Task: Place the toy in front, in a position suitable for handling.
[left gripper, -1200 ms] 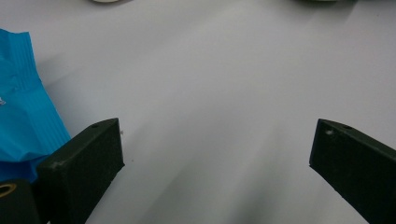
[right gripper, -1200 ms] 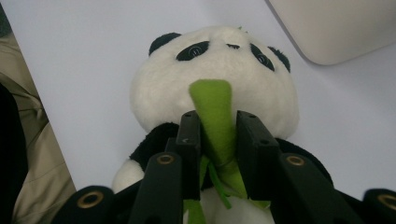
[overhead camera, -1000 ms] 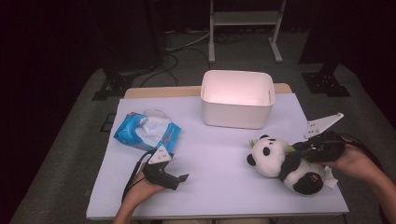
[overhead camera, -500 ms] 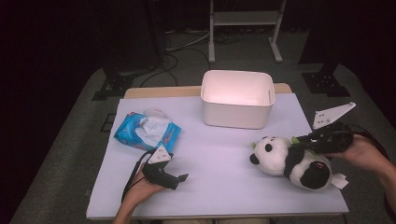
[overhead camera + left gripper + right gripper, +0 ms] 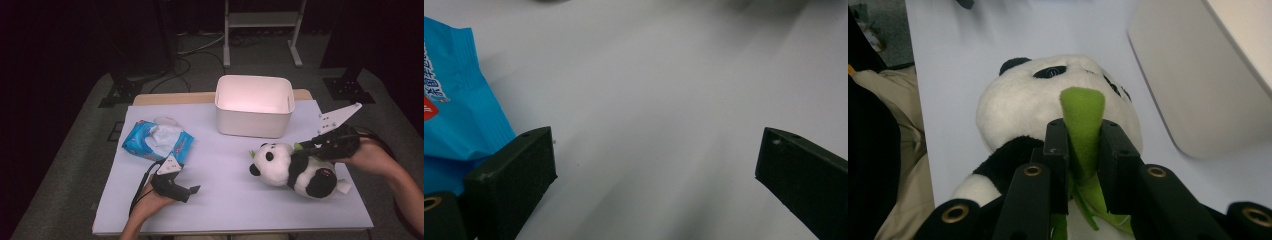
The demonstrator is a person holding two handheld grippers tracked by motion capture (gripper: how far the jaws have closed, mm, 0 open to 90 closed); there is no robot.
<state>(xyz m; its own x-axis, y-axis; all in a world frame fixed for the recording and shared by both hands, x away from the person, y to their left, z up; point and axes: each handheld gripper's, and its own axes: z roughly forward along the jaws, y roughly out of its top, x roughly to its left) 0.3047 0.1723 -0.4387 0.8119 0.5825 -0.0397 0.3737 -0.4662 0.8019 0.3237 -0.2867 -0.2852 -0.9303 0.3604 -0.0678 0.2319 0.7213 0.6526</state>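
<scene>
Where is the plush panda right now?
In the high view the plush panda lies at the table's right, in front of the white bin, its green leaf pinched by the right gripper.

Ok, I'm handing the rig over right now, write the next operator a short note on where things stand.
Right gripper: shut on the green felt leaf of the panda plush, near the table's right edge.
Left gripper: open, holding nothing, resting on the table beside the blue tissue pack.
White bin: at the back of the table, nothing visible inside.
Done: panda gripped.
Left: probably carry the panda into the bin and release; the tissue pack may follow.
</scene>
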